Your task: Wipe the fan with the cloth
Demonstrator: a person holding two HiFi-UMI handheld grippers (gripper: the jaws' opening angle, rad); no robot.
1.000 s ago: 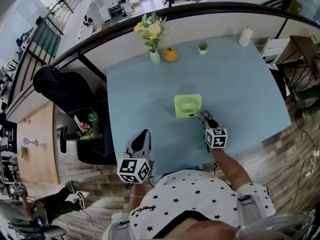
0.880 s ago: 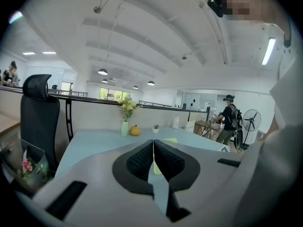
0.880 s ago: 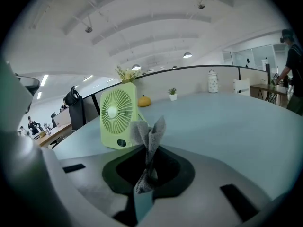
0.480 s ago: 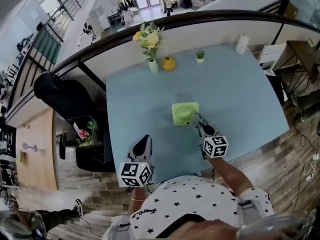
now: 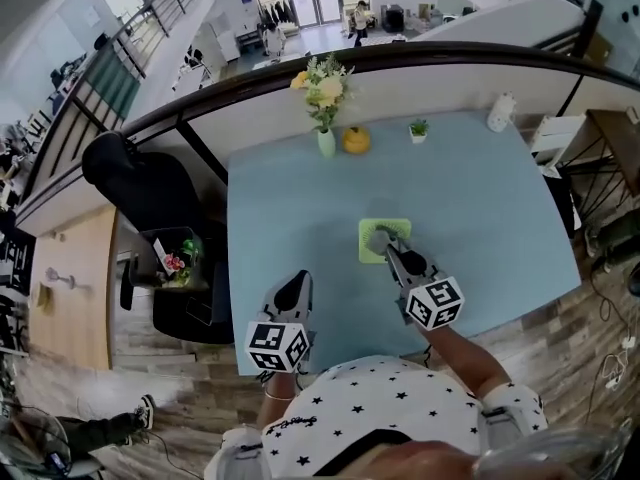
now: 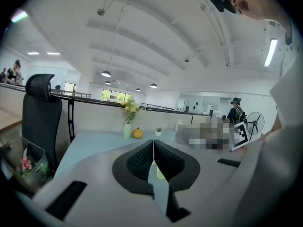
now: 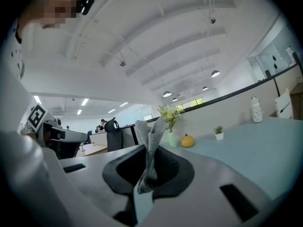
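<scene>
Right hand-held gripper, clamped on the grey cloth, has moved from beside the green fan onto its face in the middle of the bench, so wiping looks just started; left hand-held gripper sits closed and empty at the near edge

left gripper: jaws pressed together, nothing between them, held close to the torso
right gripper: jaws clamped on cloth, forearm stretched forward
</scene>
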